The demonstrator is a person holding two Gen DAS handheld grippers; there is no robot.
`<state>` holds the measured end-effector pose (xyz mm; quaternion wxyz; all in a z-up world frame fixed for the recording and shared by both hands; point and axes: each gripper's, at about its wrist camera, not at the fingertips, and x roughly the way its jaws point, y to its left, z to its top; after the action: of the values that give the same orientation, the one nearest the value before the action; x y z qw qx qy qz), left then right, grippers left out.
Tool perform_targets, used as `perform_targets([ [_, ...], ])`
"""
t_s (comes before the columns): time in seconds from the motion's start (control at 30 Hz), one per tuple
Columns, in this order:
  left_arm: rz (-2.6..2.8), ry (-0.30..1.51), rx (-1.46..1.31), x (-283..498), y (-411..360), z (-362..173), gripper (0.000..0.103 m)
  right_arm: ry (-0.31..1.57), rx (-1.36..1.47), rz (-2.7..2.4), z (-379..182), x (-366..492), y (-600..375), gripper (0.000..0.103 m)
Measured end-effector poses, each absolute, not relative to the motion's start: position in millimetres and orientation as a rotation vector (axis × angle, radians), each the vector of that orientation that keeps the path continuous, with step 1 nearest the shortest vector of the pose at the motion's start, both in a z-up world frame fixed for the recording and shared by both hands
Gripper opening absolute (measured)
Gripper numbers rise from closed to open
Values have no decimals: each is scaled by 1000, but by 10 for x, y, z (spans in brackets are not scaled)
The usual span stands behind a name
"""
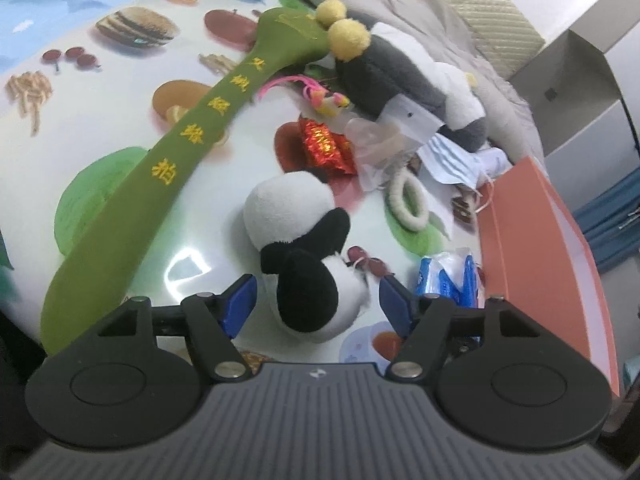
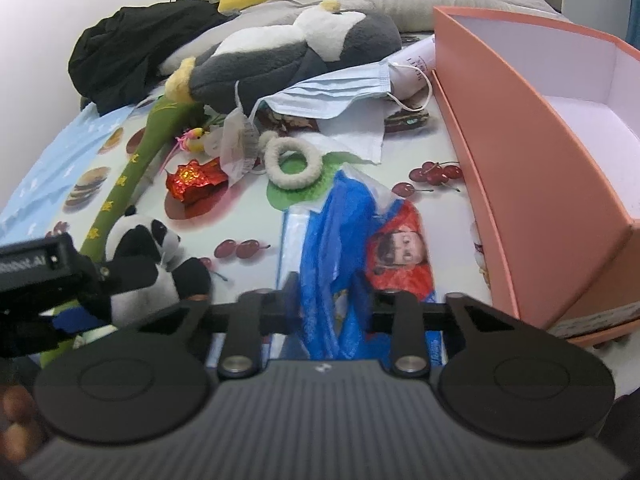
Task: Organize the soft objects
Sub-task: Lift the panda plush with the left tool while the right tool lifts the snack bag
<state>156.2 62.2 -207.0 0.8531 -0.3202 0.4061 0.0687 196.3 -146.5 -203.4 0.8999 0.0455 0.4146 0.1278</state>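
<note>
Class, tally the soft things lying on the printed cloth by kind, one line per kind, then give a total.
Plush toys: 3 – panda, penguin, green stick
Face masks: 1
Fluffy rings: 1
Blue plastic bags: 1
Total: 6

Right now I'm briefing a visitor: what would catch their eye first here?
The small black-and-white panda plush sits between the open left gripper fingers. The right gripper straddles a crumpled blue plastic bag, beside the open salmon-pink cardboard box. A long green embroidered plush stick crosses the food-print cloth.
</note>
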Motion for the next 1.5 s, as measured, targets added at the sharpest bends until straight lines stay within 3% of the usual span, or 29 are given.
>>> perform_targets([
  [0.07,140,867,-662,1582,603,-2102,71,852,88,263,-2028,1957,-1487,21],
  [0.2,145,864,-650,1575,589,-2133,57,848,83,268,-2019,1938,-1510,16],
  [0.5,97,841,-557,1537,549,-1982,51,833,64,264,-1942,1831,-1520,11],
  [0.83,33,831,-450,1496,362,-1652,51,800,89,285,-1670,1721,-1603,10],
  [1.5,-96,708,-268,1832,-136,-173,51,588,126,301,-276,1827,-1969,10],
])
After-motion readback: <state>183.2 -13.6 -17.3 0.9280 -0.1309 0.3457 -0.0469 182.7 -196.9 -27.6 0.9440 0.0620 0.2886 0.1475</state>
